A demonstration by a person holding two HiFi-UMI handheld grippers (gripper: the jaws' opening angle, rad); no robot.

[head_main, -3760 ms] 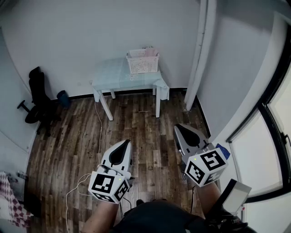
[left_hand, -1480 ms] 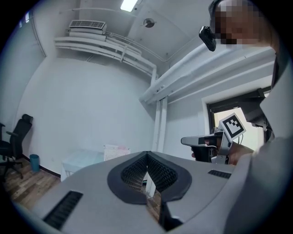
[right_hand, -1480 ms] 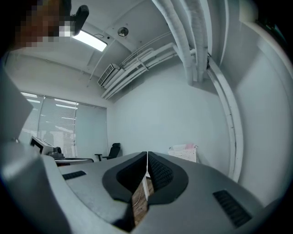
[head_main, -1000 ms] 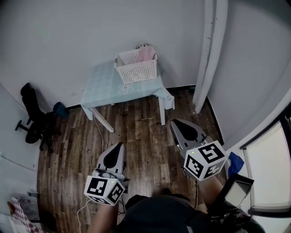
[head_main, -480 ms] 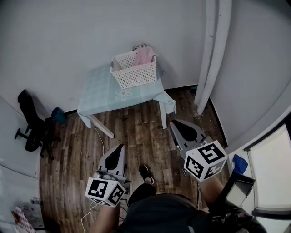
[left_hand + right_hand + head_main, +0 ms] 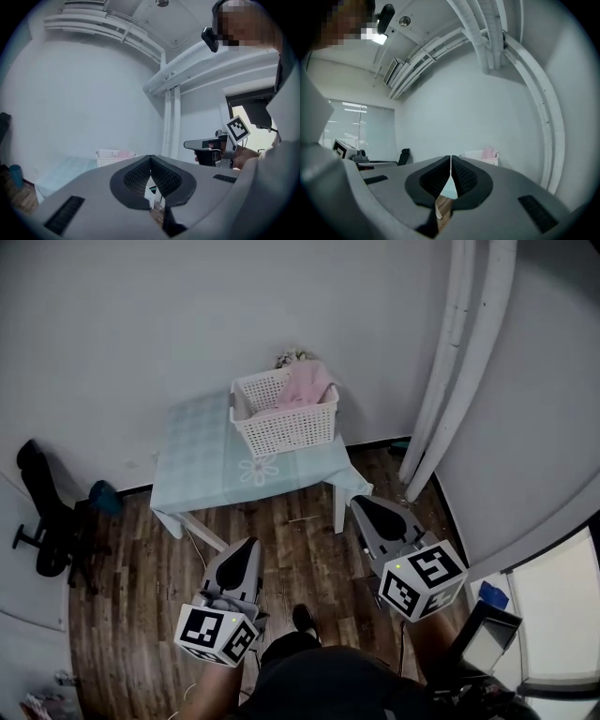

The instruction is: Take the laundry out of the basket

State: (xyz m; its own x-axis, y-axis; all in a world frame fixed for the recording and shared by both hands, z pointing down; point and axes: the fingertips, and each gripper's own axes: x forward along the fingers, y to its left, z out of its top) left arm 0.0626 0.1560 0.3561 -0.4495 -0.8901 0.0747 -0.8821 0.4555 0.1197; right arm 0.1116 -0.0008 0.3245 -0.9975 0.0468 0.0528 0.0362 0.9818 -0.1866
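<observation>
Holding left tongs (image 6: pixel 246 547) and right tongs (image 6: pixel 362 504) closed, empty, with basket (image 6: pixel 281 435) on bench (image 6: pixel 199 470) at twelve o'clock; judging pink laundry (image 6: pixel 308 384) soft, light (pinching its raised fold probably best).

The worktop (image 6: pixel 187 457), covered by a pale cloth (image 6: pixel 292 472) with a flower print, stands on the dark plank floor (image 6: pixel 155 563) well ahead of the left tongs (image 6: pixel 247 545) and right tongs (image 6: pixel 364 505). On its far right part sits a white lattice basket (image 6: pixel 281 434), ahead between both tongs.
</observation>
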